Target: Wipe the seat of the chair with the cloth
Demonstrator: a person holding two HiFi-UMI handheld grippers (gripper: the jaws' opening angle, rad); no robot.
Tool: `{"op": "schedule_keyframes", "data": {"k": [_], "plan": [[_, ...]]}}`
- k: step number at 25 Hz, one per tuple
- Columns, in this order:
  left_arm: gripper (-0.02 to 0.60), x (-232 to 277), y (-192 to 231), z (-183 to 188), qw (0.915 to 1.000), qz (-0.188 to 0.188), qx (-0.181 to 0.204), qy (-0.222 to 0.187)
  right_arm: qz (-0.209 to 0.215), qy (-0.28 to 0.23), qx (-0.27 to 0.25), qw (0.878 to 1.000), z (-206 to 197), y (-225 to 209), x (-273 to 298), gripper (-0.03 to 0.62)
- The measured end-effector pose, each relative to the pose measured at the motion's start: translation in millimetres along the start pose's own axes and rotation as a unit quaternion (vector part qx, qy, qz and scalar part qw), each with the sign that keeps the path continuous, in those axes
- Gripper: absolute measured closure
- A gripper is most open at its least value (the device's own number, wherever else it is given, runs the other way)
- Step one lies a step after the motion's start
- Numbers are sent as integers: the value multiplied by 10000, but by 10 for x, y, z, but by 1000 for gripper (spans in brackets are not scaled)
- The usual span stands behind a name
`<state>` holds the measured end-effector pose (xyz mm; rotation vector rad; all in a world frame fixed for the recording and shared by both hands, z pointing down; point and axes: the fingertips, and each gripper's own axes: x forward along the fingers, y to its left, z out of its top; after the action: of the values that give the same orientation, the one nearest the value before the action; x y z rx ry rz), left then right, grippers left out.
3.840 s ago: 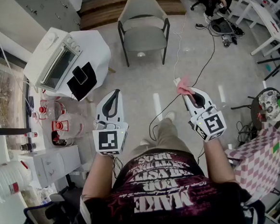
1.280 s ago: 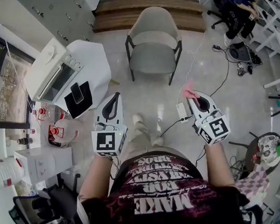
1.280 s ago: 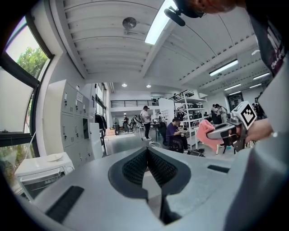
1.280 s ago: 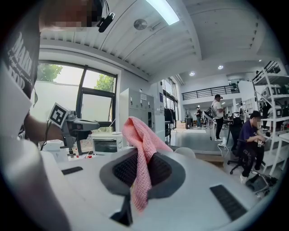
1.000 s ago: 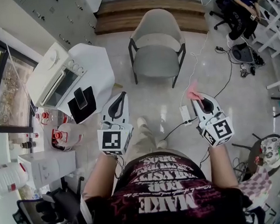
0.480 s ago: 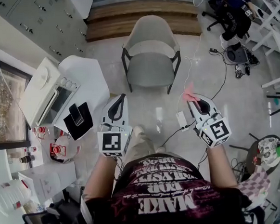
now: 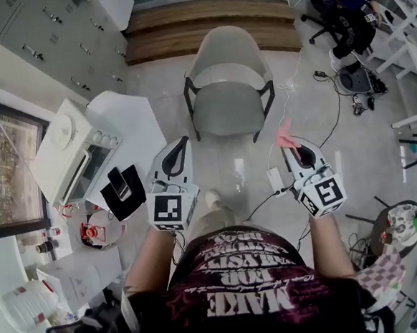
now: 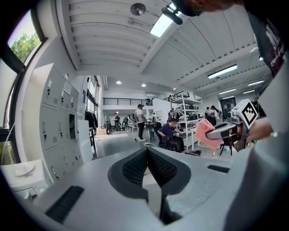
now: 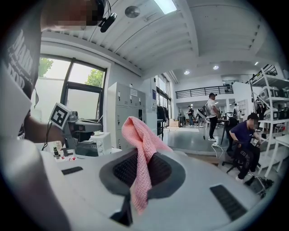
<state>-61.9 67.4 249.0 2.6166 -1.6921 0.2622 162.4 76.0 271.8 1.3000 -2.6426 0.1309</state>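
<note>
Right gripper (image 9: 141, 158) fingers clamped on pink cloth (image 9: 143, 135); left gripper (image 8: 147, 152) fingers together. Chair (image 7: 227, 112) ahead. Shirt (image 7: 244, 299) reads "MAKE".

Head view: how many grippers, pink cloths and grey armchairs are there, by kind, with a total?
grippers: 2 (left gripper, right gripper)
pink cloth: 1
grey armchair: 1
total: 4

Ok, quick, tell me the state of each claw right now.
Left claw: shut, nothing in it.
Right claw: shut on the cloth.
</note>
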Motion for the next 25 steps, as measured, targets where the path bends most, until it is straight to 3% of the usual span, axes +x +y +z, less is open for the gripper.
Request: {"op": "schedule_keyframes", "data": {"k": [8, 15, 20, 25], "plan": [[576, 247, 513, -104, 9999, -113, -104, 9, -267, -5, -75, 9996, 92, 33, 470, 562], [575, 437, 689, -85, 9990, -446, -23, -87, -393, -90, -105, 9991, 235, 157, 783, 562], [575, 460, 895, -73, 9993, -269, -219, -171, -241, 11, -122, 9996, 207, 283, 914, 562], [575, 557, 1018, -77, 9996, -202, -147, -160, -124, 24, -44, 9999, 159, 244, 1096, 562]]}}
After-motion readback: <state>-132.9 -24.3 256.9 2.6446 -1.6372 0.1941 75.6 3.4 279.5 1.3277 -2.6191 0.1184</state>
